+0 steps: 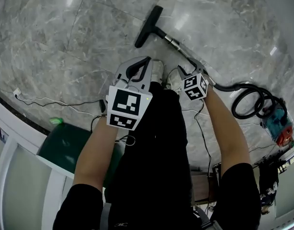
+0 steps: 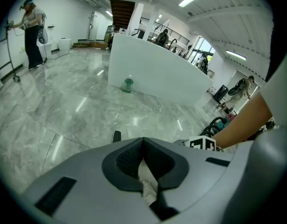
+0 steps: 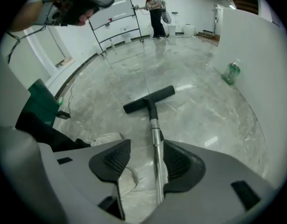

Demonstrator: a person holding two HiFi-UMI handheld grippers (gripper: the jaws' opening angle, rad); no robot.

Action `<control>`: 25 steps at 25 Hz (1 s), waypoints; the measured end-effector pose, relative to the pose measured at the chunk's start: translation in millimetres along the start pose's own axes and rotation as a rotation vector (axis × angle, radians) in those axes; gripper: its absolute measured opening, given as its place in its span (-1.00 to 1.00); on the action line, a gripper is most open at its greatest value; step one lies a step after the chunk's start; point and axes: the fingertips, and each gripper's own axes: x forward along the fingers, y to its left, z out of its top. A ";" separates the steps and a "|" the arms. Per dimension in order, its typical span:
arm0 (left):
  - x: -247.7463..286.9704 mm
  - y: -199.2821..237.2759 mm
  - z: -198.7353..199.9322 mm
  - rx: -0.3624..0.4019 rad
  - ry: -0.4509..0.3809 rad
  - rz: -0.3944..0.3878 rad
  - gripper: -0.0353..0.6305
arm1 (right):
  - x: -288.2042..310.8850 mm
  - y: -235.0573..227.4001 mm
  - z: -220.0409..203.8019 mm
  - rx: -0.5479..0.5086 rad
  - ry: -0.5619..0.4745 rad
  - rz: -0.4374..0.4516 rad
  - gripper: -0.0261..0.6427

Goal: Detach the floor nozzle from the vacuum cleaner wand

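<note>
Item 1: floor nozzle [image 1: 148,27], black, flat on the grey marble floor [image 1: 65,32] and joined to the chrome wand [image 1: 173,42]. The wand slopes back from the nozzle to the right gripper [image 3: 146,148]. Its 2 jaws stand apart, released; the wand runs between them, close along 1 pad [image 3: 178,160] and clear of the other. Item 2: left gripper [image 2: 143,140], jaws closed tip to tip on nothing, near the right one. Item 3: black hose [image 1: 247,99], coiled beside the teal and red vacuum body [image 1: 277,123]. Item 4: green bottle [image 3: 231,73], at the foot of a white partition [image 3: 269,78].
</note>
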 end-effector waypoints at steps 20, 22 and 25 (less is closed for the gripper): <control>70.5 9.6 -129.3 -0.351 0.181 -0.065 -0.90 | 148.7 -17.2 -62.0 -0.114 0.244 -0.052 -0.37; 73.6 -10.0 -120.7 -0.450 0.161 -0.147 -0.90 | 120.6 -9.0 -51.3 -0.127 0.203 -0.027 -0.37; 74.4 -33.2 -108.4 -0.584 0.108 -0.187 -0.67 | 73.1 -1.5 -28.6 -0.125 0.137 -0.001 -0.37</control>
